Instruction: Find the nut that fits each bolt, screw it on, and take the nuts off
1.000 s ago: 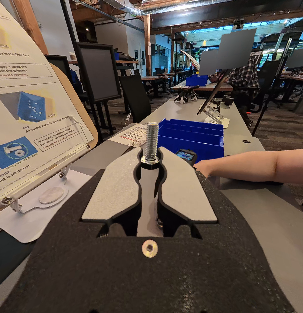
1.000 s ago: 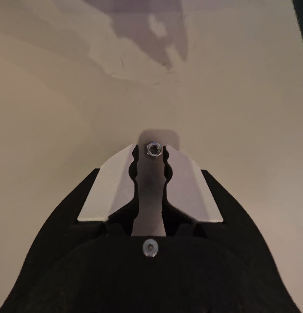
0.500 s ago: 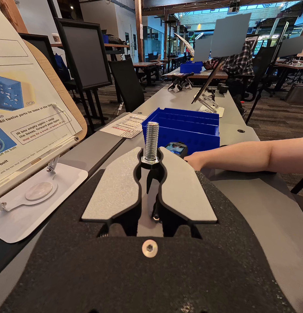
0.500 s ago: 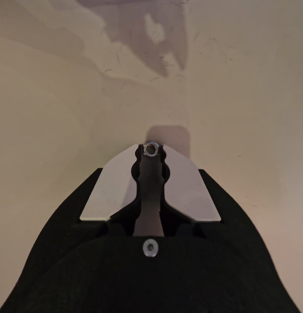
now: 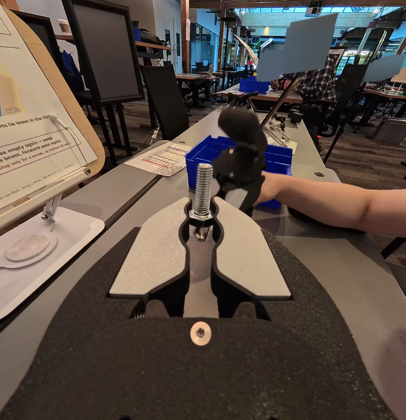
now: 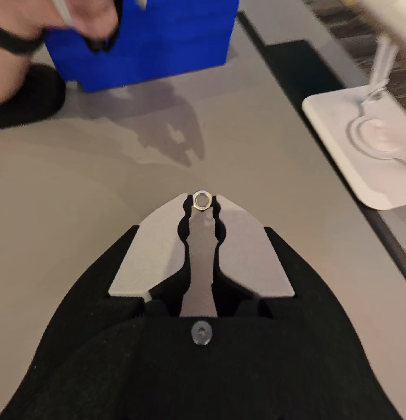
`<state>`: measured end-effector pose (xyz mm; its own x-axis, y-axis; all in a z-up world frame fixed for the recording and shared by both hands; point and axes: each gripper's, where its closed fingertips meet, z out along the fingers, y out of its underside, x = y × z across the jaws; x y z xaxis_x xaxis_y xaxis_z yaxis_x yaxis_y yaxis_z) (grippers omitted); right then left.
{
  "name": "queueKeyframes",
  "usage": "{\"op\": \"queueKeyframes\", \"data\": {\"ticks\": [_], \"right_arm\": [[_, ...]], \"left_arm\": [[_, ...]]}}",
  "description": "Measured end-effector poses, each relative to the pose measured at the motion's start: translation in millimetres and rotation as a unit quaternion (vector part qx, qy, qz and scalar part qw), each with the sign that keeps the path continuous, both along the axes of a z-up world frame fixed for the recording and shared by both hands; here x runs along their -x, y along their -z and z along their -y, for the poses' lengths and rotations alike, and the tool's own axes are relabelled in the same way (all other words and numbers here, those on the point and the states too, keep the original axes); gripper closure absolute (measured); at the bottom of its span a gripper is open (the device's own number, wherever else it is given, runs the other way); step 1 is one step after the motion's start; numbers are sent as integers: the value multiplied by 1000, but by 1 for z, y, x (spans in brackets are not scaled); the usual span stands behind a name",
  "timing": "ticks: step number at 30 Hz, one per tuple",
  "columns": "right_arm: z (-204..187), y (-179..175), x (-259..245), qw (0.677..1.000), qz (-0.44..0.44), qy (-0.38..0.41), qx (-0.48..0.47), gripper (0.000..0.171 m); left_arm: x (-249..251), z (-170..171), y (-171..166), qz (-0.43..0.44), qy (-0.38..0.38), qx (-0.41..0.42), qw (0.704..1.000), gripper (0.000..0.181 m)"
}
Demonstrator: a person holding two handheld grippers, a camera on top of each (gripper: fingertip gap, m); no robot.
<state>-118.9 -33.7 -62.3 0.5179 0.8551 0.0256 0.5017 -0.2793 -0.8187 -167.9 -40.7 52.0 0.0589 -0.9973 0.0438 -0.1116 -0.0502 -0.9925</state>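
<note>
Right gripper (image 6: 201, 200) lifted off table; bolt (image 5: 204, 188) upright, thread up.

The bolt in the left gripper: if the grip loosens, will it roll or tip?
The bolt stands upright, tall and thin, clamped only at its head by the left gripper, so it would probably tip. Its round threaded shank would likely roll on the flat table. It looks like solid metal, so probably stiff and heavy for its size.
</note>
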Motion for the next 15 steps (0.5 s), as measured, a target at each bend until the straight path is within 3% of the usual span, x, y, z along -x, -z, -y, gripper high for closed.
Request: {"op": "queueKeyframes", "data": {"ticks": [6, 10, 12, 15], "right_arm": [[19, -85, -33, 995, -47, 44, -76, 154], [59, -132, -25, 987, -91, -27, -132, 154], [80, -143, -16, 979, -90, -82, -163, 154], [90, -148, -10, 973, -77, -101, -194, 154]], "left_arm": [[-13, 13, 12, -12, 25, 9, 1000, 167], [-27, 35, 27, -45, 58, -9, 997, 167], [-33, 45, 33, -59, 74, -26, 995, 167], [-39, 59, 41, -78, 95, -52, 991, 167]]}}
